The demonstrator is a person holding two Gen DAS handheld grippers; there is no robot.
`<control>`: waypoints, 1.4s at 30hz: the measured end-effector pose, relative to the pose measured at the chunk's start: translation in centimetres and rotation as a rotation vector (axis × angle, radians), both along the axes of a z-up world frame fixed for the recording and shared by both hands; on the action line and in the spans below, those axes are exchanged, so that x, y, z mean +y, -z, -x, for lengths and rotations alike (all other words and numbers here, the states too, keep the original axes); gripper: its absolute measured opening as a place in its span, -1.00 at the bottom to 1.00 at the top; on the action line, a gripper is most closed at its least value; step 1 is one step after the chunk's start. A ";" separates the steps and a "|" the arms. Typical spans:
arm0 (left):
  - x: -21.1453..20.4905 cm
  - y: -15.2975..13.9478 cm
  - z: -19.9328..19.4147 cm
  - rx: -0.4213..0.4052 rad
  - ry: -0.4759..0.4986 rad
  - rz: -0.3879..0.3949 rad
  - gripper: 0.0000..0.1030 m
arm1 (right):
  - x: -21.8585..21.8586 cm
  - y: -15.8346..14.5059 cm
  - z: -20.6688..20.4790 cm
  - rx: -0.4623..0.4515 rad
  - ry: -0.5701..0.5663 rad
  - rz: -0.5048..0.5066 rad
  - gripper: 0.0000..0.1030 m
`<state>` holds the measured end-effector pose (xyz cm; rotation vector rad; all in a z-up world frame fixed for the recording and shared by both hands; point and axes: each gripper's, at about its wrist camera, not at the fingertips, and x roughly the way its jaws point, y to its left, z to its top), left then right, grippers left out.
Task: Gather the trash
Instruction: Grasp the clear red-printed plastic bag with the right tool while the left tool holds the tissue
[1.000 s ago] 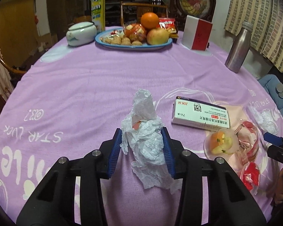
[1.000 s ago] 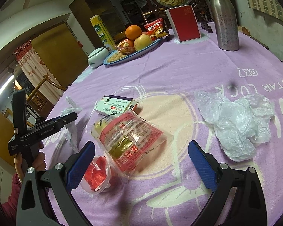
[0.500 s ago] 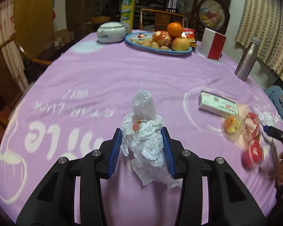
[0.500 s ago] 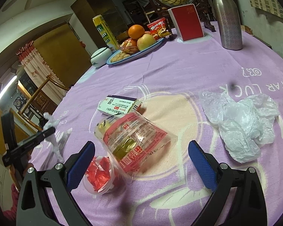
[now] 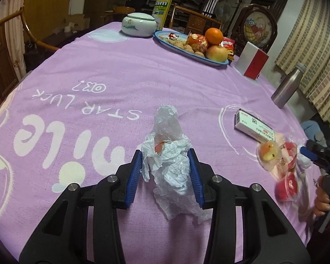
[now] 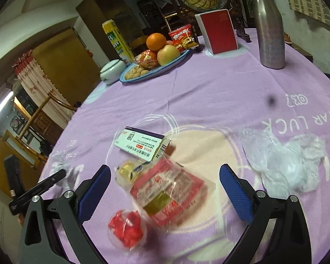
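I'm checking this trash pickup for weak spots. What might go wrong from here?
1. The crumpled white plastic wrap in the left gripper hangs loose below the jaws, so it may slip out.
2. The open right gripper straddles the red-printed clear snack bag, with a clear cup of red wrappers close by; closing may knock the cup.

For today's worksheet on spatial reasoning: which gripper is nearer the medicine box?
Right. The right gripper hangs open just short of the medicine box; the left gripper, shut on crumpled plastic, is farther away.
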<state>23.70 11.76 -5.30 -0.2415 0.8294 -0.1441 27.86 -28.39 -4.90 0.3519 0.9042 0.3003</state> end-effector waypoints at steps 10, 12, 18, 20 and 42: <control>0.2 -0.2 0.4 -0.013 0.010 0.007 -0.18 | -0.7 2.8 -0.9 0.090 0.024 -0.047 0.89; 0.2 -0.3 0.4 -0.015 0.006 0.010 -0.18 | -0.4 3.0 -0.9 0.104 0.002 -0.064 0.89; 0.1 -0.3 0.4 -0.016 0.010 0.010 -0.18 | 1.4 2.9 -0.6 0.087 -0.058 0.000 0.89; 0.1 -0.4 0.4 -0.016 0.008 0.012 -0.18 | 2.0 2.8 -0.3 0.068 -0.077 0.032 0.89; 0.1 -1.5 2.2 -0.022 -0.020 0.014 -0.18 | 1.0 -1.5 2.0 -0.163 -0.069 -0.031 0.06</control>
